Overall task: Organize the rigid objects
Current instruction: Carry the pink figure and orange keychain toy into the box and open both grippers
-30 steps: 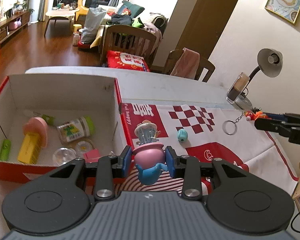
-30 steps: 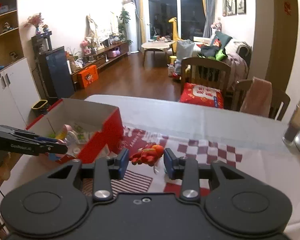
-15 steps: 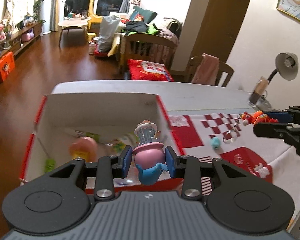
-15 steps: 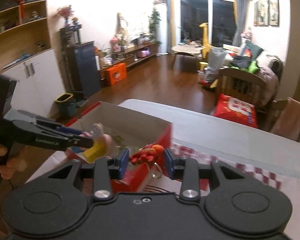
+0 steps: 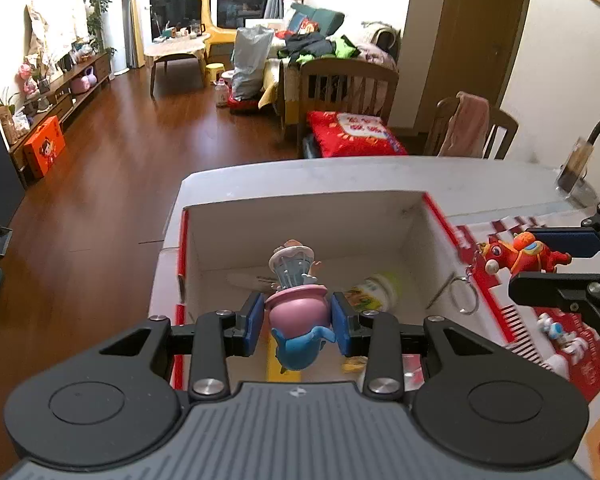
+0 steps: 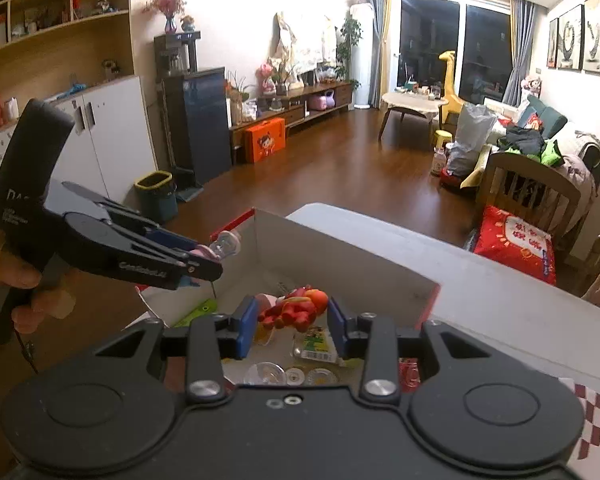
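Note:
My left gripper point(image 5: 298, 323) is shut on a pink and blue toy figurine point(image 5: 296, 312), held above the near part of the open red and white cardboard box point(image 5: 308, 216). My right gripper point(image 6: 292, 320) is shut on a red horse keychain point(image 6: 294, 309) and hangs over the same box point(image 6: 340, 248). In the left wrist view the horse keychain point(image 5: 520, 256) shows at the right with its metal ring point(image 5: 466, 296) dangling by the box's right wall. In the right wrist view the left gripper point(image 6: 204, 260) enters from the left, held by a hand point(image 6: 20, 276).
Inside the box lie a yellow-lidded jar point(image 5: 374, 290), a yellow block point(image 5: 282, 366), clear round lids point(image 6: 266, 374) and a green item point(image 6: 196, 312). A red patterned cloth point(image 5: 556, 336) covers the table point(image 5: 340, 176) right of the box. Chairs point(image 5: 472, 128) stand behind the table.
Both grippers have moved left from over the red cloth to above the box, each still holding its toy. The keychain now hangs by the box's right wall.

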